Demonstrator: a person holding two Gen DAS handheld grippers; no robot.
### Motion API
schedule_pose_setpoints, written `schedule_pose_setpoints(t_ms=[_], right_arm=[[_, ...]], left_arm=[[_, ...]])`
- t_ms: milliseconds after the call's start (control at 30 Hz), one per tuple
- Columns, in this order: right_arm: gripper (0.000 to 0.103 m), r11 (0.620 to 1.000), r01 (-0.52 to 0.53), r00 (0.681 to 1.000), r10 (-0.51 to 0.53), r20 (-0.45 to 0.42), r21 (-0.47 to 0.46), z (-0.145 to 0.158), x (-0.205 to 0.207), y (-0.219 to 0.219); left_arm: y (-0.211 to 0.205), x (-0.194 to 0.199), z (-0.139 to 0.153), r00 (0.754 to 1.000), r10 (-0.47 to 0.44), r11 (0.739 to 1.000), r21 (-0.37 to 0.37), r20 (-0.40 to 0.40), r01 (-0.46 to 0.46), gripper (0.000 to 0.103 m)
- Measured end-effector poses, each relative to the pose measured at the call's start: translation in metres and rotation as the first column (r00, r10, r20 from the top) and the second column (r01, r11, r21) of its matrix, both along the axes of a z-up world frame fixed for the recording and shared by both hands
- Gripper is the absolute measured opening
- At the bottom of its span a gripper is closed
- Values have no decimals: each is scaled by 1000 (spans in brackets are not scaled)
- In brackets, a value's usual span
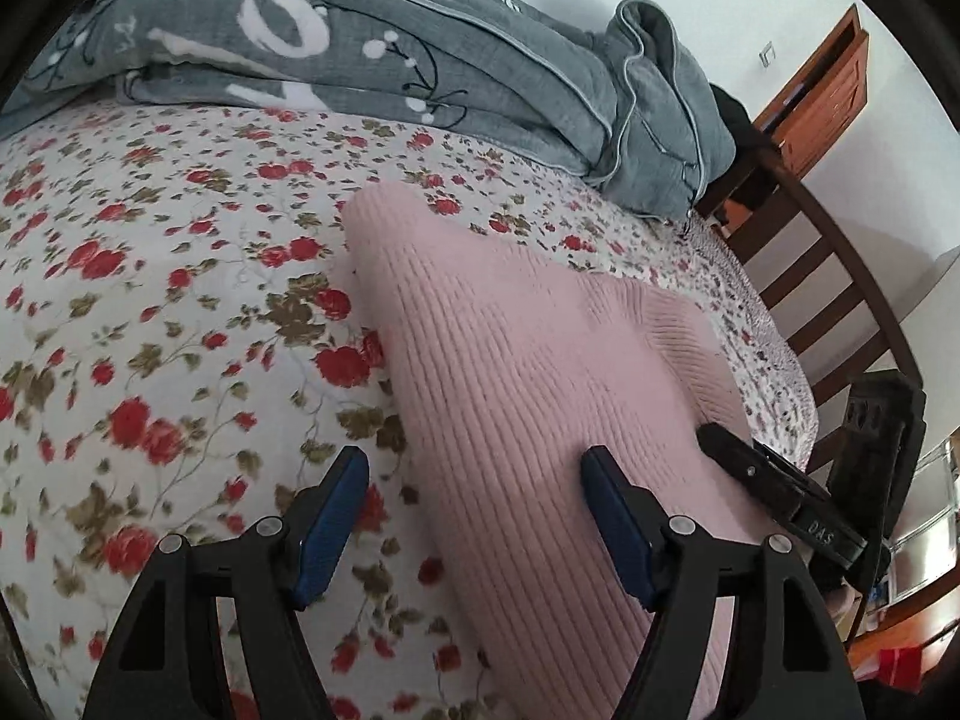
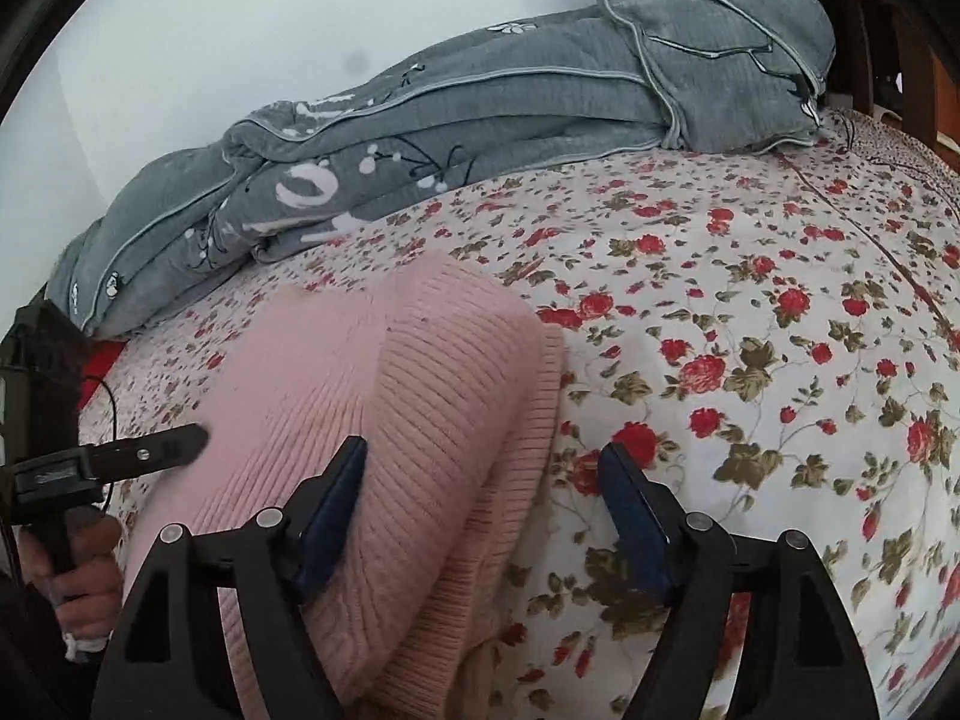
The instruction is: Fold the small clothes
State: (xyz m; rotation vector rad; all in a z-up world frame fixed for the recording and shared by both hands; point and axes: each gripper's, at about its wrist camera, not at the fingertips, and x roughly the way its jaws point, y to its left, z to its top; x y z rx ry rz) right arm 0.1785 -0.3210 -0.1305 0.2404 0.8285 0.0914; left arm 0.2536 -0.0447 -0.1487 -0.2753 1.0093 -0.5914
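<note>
A pink ribbed knit garment [image 1: 528, 372] lies folded on the floral bed sheet [image 1: 150, 300]; it also shows in the right wrist view [image 2: 384, 396]. My left gripper [image 1: 474, 468] is open, its fingers straddling the garment's left edge, holding nothing. My right gripper [image 2: 483, 462] is open over the garment's right edge, empty. The right gripper shows in the left wrist view [image 1: 774, 480] at the garment's right side. The left gripper shows in the right wrist view [image 2: 138, 450] at the garment's left side.
A folded grey quilt [image 1: 390, 60] lies along the far side of the bed, by the white wall. A dark wooden bed rail [image 1: 840, 276] stands at the right end. A hand [image 2: 84, 570] holds the left gripper's handle.
</note>
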Motion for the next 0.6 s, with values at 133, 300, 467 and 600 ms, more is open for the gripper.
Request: schedule_pose_setpoints(t_ms=[133, 300, 467, 600], right_arm=[[75, 1000, -17, 1000, 17, -1, 7, -6, 3, 2], [61, 995, -42, 999, 44, -18, 95, -14, 12, -3], [26, 994, -91, 995, 88, 52, 62, 4, 4, 17], [22, 991, -104, 993, 100, 58, 85, 21, 7, 36]], left_arm=[[-5, 2, -3, 1000, 0, 999, -33, -11, 0, 56], [-15, -7, 8, 997, 45, 998, 33, 56, -47, 38], [-4, -14, 30, 994, 63, 998, 17, 93, -65, 30], [25, -12, 46, 988, 119, 993, -19, 100, -118, 29]])
